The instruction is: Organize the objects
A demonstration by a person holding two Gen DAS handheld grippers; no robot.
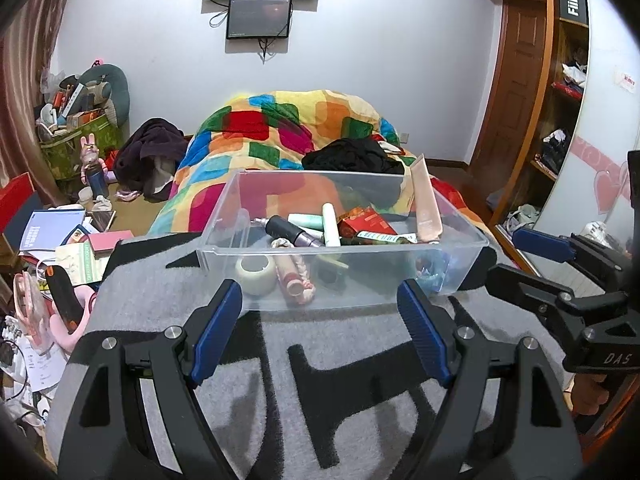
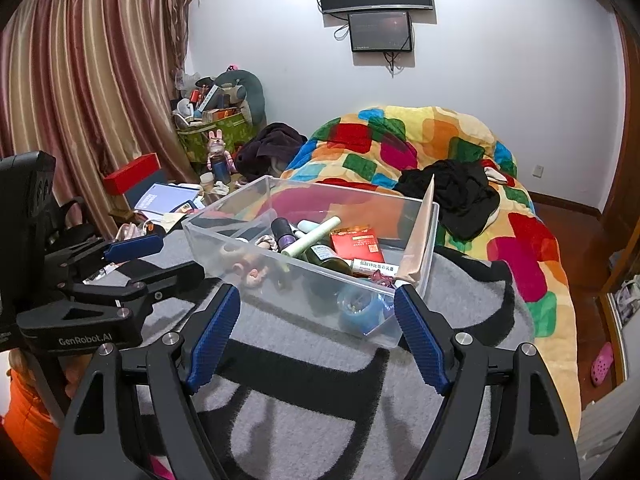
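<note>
A clear plastic bin (image 1: 460, 224) (image 2: 424, 240) sits on a grey and black blanket (image 1: 340, 344) (image 2: 312, 392) on the bed. It holds several small items: a pink tube (image 1: 426, 204) (image 2: 418, 236) leaning on its right wall, a red packet (image 1: 366, 220) (image 2: 356, 242), a dark bottle (image 1: 288, 230) (image 2: 282, 232), a white tube (image 1: 331, 224) (image 2: 316, 236) and a tape roll (image 1: 256, 272). My left gripper (image 1: 320, 292) is open and empty just in front of the bin. My right gripper (image 2: 316, 300) is open and empty at the bin's near right corner.
A multicoloured quilt (image 1: 280, 128) (image 2: 420, 140) with black clothing (image 1: 352, 156) (image 2: 460, 188) lies behind the bin. Books, papers and boxes clutter the floor at left (image 1: 60, 240) (image 2: 160, 196). A wardrobe (image 1: 560, 100) stands at right.
</note>
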